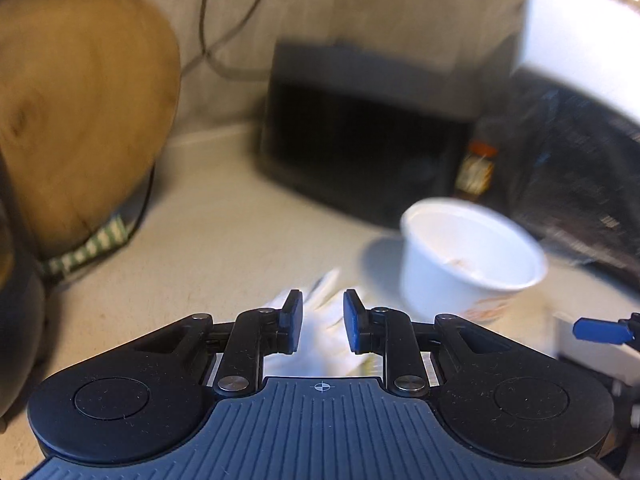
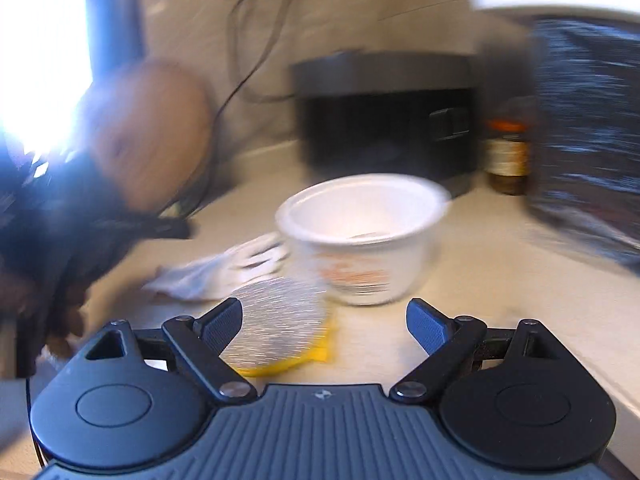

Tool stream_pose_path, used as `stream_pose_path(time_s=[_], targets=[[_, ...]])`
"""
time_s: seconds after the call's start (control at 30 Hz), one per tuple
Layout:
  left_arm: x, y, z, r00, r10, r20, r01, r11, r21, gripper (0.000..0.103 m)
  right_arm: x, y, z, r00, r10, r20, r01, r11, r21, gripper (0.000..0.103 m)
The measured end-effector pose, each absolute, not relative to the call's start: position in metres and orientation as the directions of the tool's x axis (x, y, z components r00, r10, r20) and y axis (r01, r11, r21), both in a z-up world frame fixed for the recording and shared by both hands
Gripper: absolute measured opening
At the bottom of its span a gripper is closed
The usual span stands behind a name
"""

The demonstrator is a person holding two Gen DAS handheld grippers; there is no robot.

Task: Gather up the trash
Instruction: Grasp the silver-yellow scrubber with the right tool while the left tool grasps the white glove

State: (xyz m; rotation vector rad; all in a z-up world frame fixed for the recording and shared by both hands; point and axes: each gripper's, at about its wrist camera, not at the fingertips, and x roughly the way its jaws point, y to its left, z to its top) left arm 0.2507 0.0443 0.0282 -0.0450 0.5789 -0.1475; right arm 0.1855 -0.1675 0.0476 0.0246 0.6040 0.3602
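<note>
The left gripper is being held part-open above a crumpled white wrapper on the beige counter, with nothing gripped between its fingers. The right gripper is being held wide open and empty, just short of a foil lid and the white foam cup standing upright beside the wrapper. Both views are being blurred by motion.

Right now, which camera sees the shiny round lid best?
The right wrist view. There the foil lid lies in plain sight on the counter, just ahead of the right gripper, in front of the white cup, yellow showing at its edge. The left wrist view shows the cup but no clear sight of the lid.
</note>
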Motion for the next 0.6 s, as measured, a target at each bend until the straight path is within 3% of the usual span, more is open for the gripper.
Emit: stream_pose_path(time_s=[0.4, 0.6], targets=[[0.275, 0.034, -0.008, 0.728, -0.146, -0.670, 0.192, 0.981, -0.004, 0.026, 0.236, -0.122, 0.005, 0.682, 0.345, -0.645, -0.354, 0.927, 0.122, 0.089], [0.265, 0.044, -0.011, 0.686, -0.213, -0.696, 0.220, 0.972, -0.081, 0.026, 0.220, -0.122, 0.009, 0.637, 0.408, -0.654, -0.419, 0.895, 0.151, 0.084]])
